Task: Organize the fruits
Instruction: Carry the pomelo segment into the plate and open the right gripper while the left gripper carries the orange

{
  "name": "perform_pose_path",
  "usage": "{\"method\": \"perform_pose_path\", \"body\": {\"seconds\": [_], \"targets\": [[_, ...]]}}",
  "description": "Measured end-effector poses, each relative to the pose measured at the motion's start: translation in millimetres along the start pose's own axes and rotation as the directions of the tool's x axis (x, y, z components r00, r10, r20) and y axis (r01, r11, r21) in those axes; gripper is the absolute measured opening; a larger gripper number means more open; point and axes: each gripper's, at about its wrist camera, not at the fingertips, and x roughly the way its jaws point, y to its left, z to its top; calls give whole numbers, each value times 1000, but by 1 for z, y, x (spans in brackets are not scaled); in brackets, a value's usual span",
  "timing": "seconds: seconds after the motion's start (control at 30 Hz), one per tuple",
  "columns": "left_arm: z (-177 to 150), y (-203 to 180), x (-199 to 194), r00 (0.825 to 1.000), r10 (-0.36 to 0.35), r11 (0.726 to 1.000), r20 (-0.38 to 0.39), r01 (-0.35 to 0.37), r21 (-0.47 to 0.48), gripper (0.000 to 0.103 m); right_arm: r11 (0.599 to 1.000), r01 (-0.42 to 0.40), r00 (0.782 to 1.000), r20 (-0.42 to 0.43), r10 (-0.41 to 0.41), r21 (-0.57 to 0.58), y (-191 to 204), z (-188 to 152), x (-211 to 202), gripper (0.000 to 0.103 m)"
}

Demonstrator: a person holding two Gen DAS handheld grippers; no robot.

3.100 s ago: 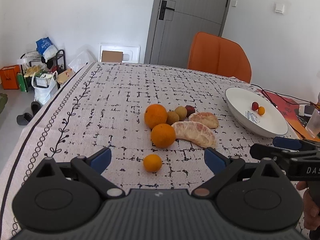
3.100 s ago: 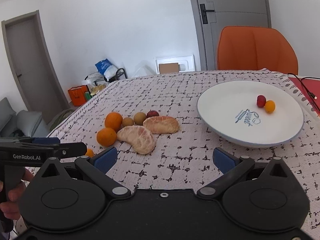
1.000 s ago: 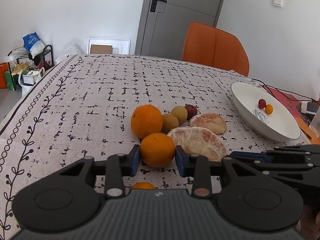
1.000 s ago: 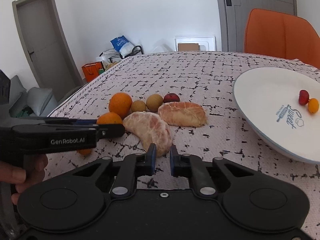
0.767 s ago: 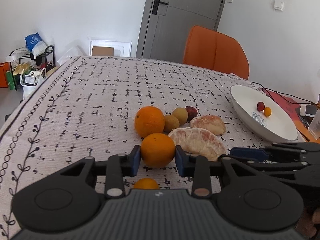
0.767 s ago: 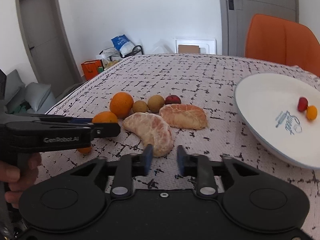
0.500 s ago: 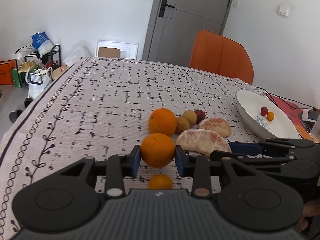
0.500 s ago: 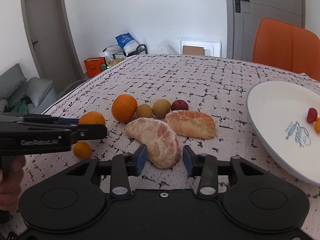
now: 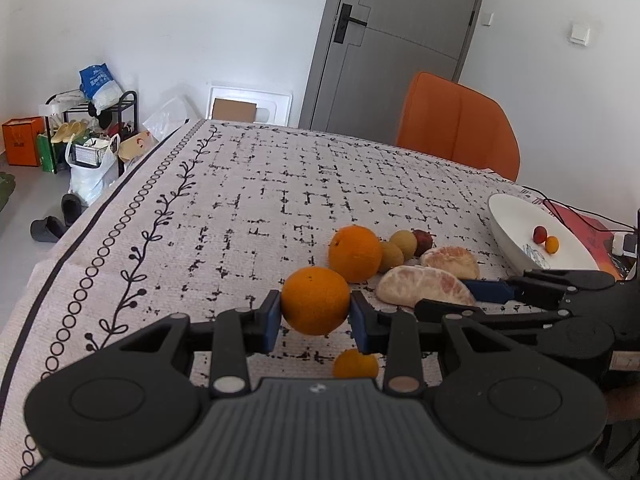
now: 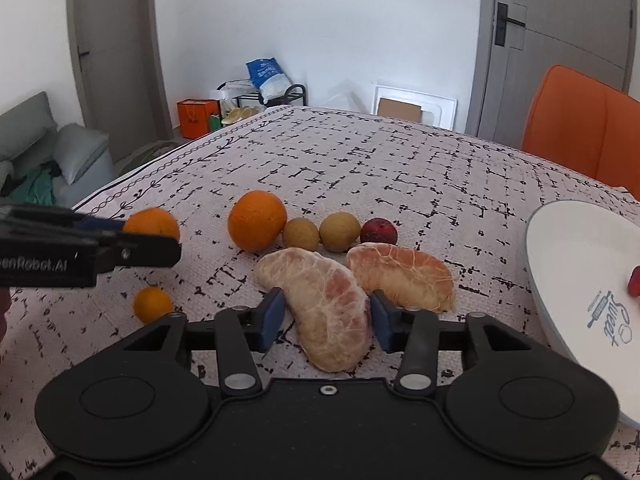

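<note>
Left wrist view: the left gripper (image 9: 315, 318) is clamped on an orange (image 9: 315, 300), pads at its widest part, holding it clear of the tablecloth (image 9: 256, 208). The fruit looks firm, round and fairly heavy, so a grip off the middle would probably let it roll out. Only this view shows both small fruits on the white plate (image 9: 508, 216) at far right.

Right wrist view: the right gripper (image 10: 326, 316) is closing around the near peeled pomelo segment (image 10: 328, 312), which lies on the cloth beside a second segment (image 10: 400, 274). Its right pad seems to touch; on the left a sliver of cloth shows. The segment looks soft and easily torn; take it gently across the thick middle. Only here does the small orange (image 10: 152, 303) show whole.
</note>
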Motion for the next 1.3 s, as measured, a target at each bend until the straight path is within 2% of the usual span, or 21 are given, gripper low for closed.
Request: {"method": "perform_pose_path", "body": {"seconds": [0.07, 0.4, 0.83, 1.3], "targets": [[1, -3, 0, 1000, -4, 1000, 3, 4, 7, 35, 1000, -17, 1000, -1, 17, 24, -4, -1, -4, 38], [8, -30, -5, 999, -49, 997, 22, 48, 63, 35, 996, 18, 998, 57, -23, 91, -22, -10, -42, 37], [18, -76, -2, 993, -115, 982, 29, 110, 151, 35, 978, 112, 984, 119, -134, 178, -62, -20, -85, 37], [27, -117, 7, 985, -170, 957, 20, 160, 241, 35, 943, 186, 966, 124, -226, 275, -100, -40, -106, 37]]}}
